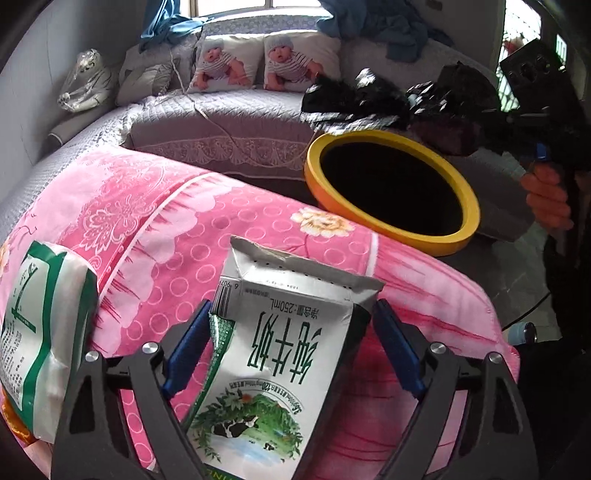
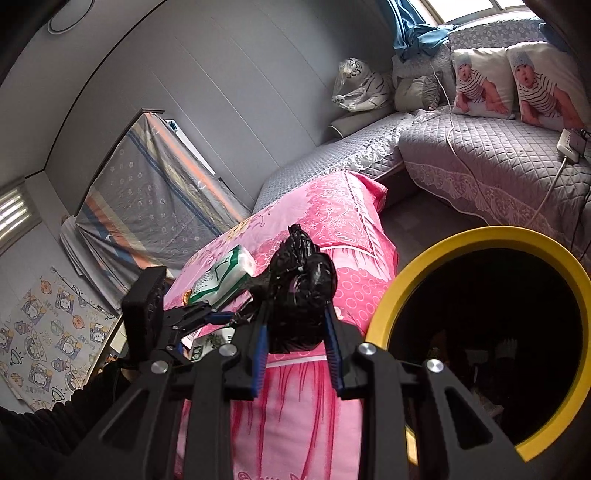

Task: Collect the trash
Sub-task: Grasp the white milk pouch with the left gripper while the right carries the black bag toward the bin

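The left gripper [image 1: 291, 332] had its blue pads on either side of a flattened milk carton [image 1: 269, 362], pinching it by its sides so that the torn grey top stuck up past the fingertips. The carton hung over a pink flowered quilt [image 1: 155, 229] that lay heaped along the near edge of a grey padded bench [image 1: 236, 122]. On the quilt, towards its left edge, sat a green-and-white pack of tissues [image 1: 44, 332], well apart from the carton. The right gripper [image 2: 295, 325] was pressed onto a crumpled black plastic bag [image 2: 303, 291], the bag bulging out above and between its two fingers. Just to the right of that bag stood a bin with a thick yellow rim [image 2: 402, 291] and a dark inside; I could not make out what was in it. From the left wrist view the same yellow-rimmed bin [image 1: 388, 221] showed beyond the quilt's far right corner, with the black bag held just above its back rim. Two cushions printed with a baby [image 1: 255, 62] leaned at the back of the bench, a stuffed white tiger [image 1: 85, 79] wrapped in clear plastic sat in the far left corner, and blue cloth [image 1: 373, 26] was piled under the window.
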`<state>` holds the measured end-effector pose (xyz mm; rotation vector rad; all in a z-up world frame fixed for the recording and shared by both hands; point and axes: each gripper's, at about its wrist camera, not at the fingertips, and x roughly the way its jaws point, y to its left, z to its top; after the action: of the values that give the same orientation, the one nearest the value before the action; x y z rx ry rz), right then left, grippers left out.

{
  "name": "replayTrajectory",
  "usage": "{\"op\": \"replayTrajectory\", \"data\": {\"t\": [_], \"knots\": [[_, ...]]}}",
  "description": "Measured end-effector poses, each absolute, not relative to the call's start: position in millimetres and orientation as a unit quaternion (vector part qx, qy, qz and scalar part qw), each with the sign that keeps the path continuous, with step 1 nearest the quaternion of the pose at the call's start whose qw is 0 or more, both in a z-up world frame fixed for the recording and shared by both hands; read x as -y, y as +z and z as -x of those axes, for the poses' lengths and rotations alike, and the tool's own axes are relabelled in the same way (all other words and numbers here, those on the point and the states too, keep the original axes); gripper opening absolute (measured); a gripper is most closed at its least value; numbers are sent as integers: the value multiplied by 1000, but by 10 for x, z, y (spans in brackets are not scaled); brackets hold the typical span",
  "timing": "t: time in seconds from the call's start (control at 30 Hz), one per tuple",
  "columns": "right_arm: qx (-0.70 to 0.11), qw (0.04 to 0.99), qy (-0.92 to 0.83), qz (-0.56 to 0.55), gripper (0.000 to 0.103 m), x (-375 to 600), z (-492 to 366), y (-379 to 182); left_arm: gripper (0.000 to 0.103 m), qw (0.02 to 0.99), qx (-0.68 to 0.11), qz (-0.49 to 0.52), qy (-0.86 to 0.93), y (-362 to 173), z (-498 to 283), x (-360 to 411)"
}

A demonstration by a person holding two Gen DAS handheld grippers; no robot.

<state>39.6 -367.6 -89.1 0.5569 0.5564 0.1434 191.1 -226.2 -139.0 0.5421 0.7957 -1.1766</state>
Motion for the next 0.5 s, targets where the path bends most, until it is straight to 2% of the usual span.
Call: {"op": "replayTrajectory", "data": {"t": [0.27, 0.5], "knots": [[-263, 929, 74, -250, 25, 3534, -335, -723, 81, 755, -347, -210, -516, -1284, -1951, 2041], [-254, 932, 91, -241, 25, 3393, -334, -591, 80, 827, -298, -105, -466, -765, -1840, 1417]]}}
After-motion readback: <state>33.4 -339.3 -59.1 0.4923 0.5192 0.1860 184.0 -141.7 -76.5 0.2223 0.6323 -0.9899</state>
